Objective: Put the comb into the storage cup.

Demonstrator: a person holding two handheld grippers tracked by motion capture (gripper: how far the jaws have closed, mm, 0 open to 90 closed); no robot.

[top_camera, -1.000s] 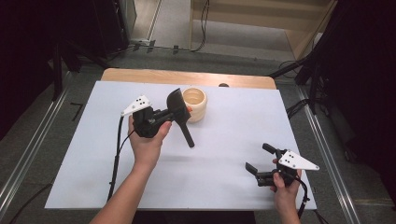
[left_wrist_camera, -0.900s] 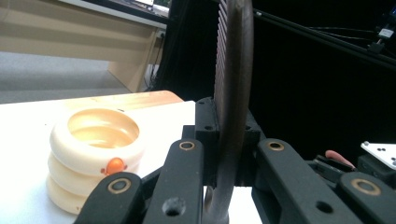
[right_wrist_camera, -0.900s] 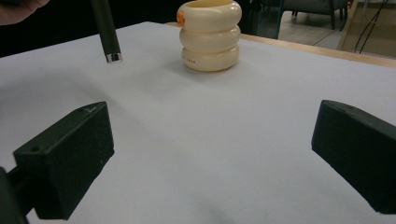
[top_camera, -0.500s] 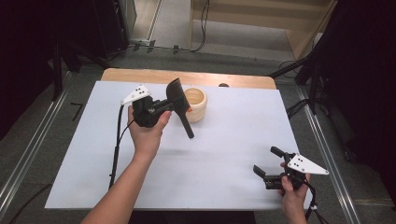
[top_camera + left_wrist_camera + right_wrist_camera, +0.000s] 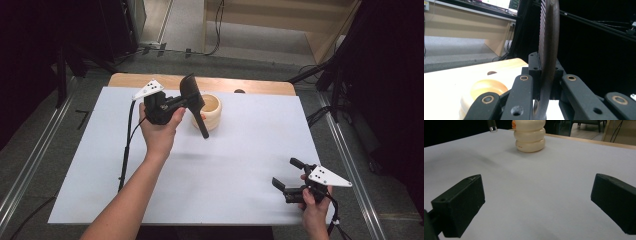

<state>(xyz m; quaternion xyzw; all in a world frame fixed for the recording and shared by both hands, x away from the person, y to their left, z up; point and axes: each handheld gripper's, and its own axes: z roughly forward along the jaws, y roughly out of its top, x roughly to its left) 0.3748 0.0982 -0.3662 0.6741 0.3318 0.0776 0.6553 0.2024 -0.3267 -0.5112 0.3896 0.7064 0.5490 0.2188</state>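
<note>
My left gripper (image 5: 187, 102) is shut on a dark flat-bladed utensil (image 5: 190, 90), held above the white table sheet just left of a cream ridged bowl (image 5: 210, 111). The blade stands up and the handle slants down in front of the bowl. The left gripper view has the utensil (image 5: 549, 37) edge-on between the jaws of the left gripper (image 5: 546, 67), with the bowl (image 5: 484, 93) low at the left. My right gripper (image 5: 286, 173) stands open near the table's front right corner. The right gripper view shows the right gripper (image 5: 544, 202) with nothing between its jaws, the bowl (image 5: 530, 135) and the utensil's handle tip (image 5: 491, 125) far off.
A white sheet (image 5: 240, 165) covers the table, with a bare wooden strip (image 5: 260, 87) along the far edge. Metal rails (image 5: 30, 160) run along both sides of the table. Cables (image 5: 127, 140) trail from each gripper.
My left gripper has carried the utensil a little farther from the person, with its blade more upright. The right gripper has drawn back toward the front right corner. The bowl has not moved.
</note>
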